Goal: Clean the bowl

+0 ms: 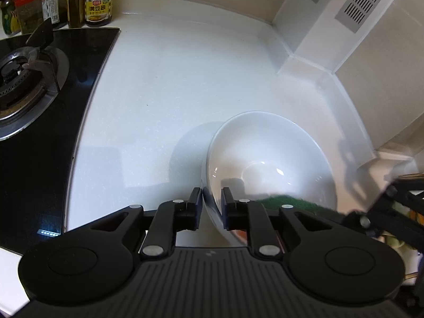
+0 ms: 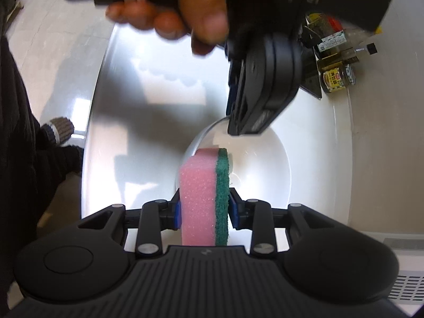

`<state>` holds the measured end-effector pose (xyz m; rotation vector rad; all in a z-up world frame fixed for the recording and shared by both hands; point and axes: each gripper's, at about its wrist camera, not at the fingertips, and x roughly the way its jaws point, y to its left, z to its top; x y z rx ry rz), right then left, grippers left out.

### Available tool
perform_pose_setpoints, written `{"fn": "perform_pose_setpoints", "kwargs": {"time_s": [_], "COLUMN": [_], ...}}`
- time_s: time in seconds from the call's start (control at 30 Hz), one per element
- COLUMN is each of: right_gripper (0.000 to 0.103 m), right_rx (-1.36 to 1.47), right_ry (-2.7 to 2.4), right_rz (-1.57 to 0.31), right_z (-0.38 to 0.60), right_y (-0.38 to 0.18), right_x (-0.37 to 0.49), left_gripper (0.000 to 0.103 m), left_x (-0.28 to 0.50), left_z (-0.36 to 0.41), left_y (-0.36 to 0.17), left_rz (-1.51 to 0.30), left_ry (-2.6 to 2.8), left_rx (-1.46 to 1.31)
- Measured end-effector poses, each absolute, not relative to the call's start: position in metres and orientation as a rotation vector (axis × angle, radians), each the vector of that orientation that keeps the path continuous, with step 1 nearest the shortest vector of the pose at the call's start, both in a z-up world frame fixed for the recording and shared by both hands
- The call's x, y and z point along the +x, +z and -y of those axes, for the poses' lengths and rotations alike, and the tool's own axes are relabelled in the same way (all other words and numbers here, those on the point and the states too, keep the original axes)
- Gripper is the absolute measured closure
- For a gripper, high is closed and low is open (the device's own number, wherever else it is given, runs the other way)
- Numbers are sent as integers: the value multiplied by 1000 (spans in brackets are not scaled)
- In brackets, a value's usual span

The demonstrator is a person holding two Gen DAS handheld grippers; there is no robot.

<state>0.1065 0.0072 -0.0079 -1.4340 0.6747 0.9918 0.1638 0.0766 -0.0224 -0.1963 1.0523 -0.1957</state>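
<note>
Bowl pinned and tilted, sponge poised at its rim: wiping looks barely begun.

The left tool (image 1: 212,206) clamps the white bowl (image 1: 267,164) by its rim on the table (image 1: 159,92), mouth tipped up toward the right tool (image 2: 204,209), which grips a sponge (image 2: 204,198) standing lengthwise (green scourer facing the bowl); the whole interior is left.

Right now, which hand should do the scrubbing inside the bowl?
Right. Its tongs already squeeze the pink and green sponge, poised over the white bowl. The left tongs are busy pinching the bowl's rim to steady it.
</note>
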Motion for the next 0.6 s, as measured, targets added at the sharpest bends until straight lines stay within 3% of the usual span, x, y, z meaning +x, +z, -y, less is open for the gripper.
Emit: {"fn": "perform_pose_setpoints", "kwargs": {"time_s": [0.27,0.6], "right_gripper": [74,73], "right_rx": [-1682,-1632], "right_ry": [1098,1064], "right_rz": [-530,-567], "right_z": [3,-1], "right_y": [-18,-20], "right_x": [92,100], "left_gripper": [93,87], "left_x": [202,158], "left_z": [-60,-77], "left_y": [-20,-22], "left_rz": [-1081,-1035], "left_ry": [-330,-180], "left_rx": [35,-212]}}
